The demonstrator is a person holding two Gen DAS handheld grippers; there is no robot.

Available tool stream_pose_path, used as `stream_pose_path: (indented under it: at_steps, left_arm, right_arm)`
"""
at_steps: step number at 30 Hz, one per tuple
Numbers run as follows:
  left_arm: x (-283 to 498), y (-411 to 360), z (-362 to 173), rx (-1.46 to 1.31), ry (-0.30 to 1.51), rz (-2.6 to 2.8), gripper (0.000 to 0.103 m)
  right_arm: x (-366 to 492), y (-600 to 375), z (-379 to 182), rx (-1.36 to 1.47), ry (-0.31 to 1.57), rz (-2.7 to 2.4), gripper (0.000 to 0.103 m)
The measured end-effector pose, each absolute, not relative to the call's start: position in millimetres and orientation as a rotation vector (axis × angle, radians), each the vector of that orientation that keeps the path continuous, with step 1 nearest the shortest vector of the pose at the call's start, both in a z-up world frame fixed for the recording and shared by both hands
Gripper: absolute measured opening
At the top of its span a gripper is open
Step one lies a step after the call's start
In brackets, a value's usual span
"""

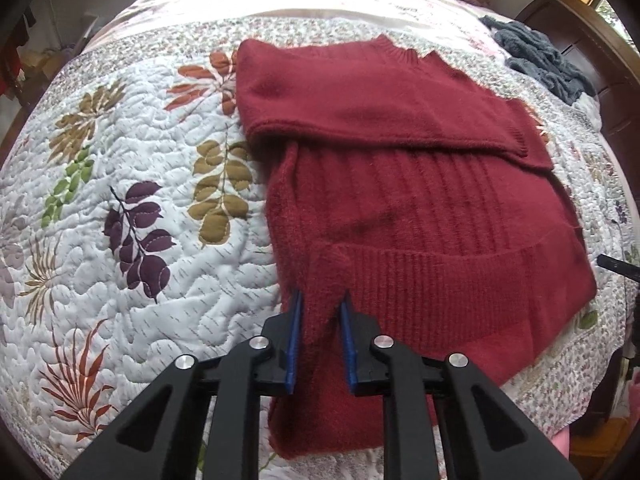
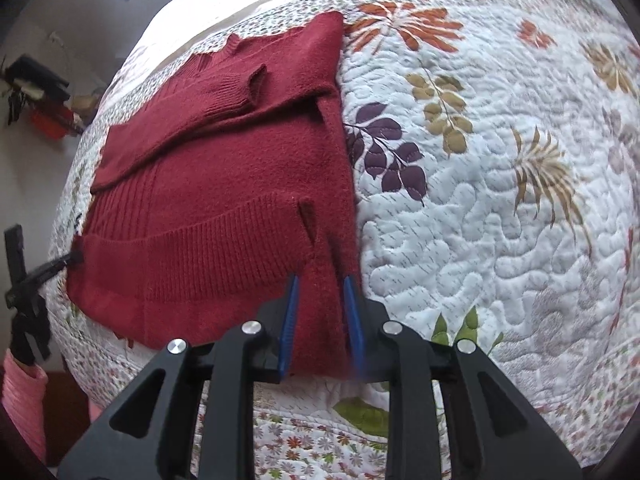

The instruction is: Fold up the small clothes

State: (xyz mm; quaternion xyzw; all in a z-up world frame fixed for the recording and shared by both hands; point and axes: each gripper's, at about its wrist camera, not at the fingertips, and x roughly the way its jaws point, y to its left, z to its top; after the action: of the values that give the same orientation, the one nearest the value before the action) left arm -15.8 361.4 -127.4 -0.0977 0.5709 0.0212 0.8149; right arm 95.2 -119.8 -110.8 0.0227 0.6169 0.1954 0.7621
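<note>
A dark red knit sweater (image 1: 400,184) lies flat on the quilt, with its sleeves folded across the chest and its ribbed hem towards me. My left gripper (image 1: 321,300) is shut on the sweater's left side edge near the hem, and the fabric puckers up between the blue pads (image 1: 296,320). My right gripper (image 2: 322,284) is shut on the right side edge of the sweater (image 2: 224,184) near the hem, with a small crease just ahead of it. The left gripper (image 2: 60,266) also shows in the right wrist view, at the opposite hem corner.
A white quilt with a leaf print (image 1: 140,160) covers the bed. A grey knit garment (image 1: 540,56) lies at the far right beside dark wooden furniture (image 1: 592,40). A pink sleeve (image 2: 24,392) shows at the bed's near edge. Bare quilt (image 2: 480,200) stretches right of the sweater.
</note>
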Motion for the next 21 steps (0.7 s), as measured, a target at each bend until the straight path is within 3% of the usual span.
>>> stream_pose_path:
  at_steps: [10,15,20,21]
  left_arm:
    - [-22,352,-123,-0.162,1.209,0.012,0.018]
    - [-10,353,-139,-0.172,1.252,0.019,0.019]
    - [-1,353,-152,-0.177,1.277,0.014,0.026]
    - [0,352,-153,-0.178,1.277,0.014,0.025]
  right_arm:
    - [108,-90,-118,-0.074,1.327,0.474,0.034]
    - [123,-78,-136,-0.098,1.358,0.466,0.045]
    - [127,-67,-149,-0.134,1.387,0.491,0.044]
    - [127,-64,-150,-0.147,1.387,0.499,0.037]
